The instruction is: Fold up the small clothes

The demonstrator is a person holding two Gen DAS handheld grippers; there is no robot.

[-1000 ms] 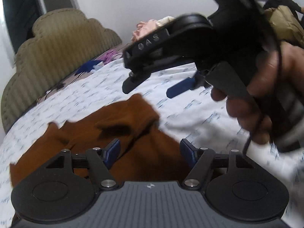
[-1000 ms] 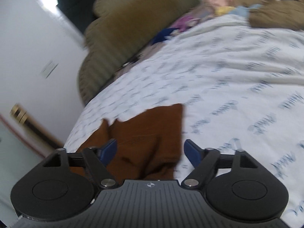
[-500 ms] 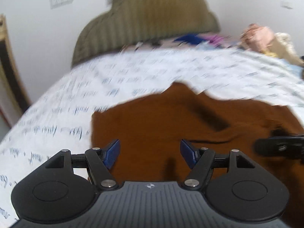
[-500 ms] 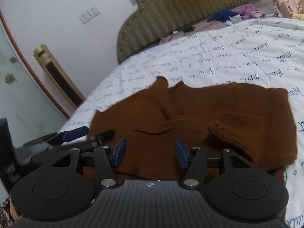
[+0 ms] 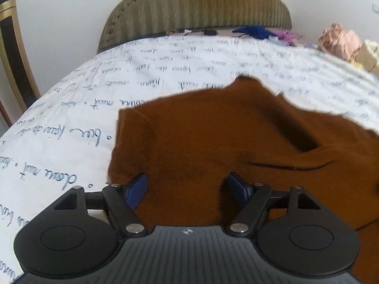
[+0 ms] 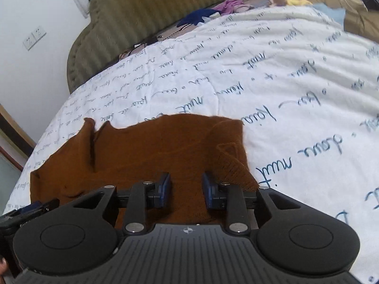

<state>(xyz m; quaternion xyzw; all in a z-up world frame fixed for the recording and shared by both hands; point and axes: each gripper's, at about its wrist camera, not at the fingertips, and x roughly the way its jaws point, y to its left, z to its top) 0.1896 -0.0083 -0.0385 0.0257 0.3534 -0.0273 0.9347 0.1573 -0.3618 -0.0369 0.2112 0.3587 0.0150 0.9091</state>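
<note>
Two grippers hang low over a rust-brown knitted sweater (image 5: 213, 142) spread on the bed; the left gripper (image 5: 187, 187) has its blue fingers (image 5: 137, 187) wide apart, and the right gripper (image 6: 186, 190), whose fingers (image 6: 163, 189) were wider half a second ago, has narrowed them over the near hem with a gap left, gripping nothing, so a pinch for the first fold looks about to begin. Beyond lies a white bedspread (image 6: 296, 94) printed with blue cursive script, too distorted to read with confidence; farther off, an olive padded headboard (image 5: 199, 4).
</note>
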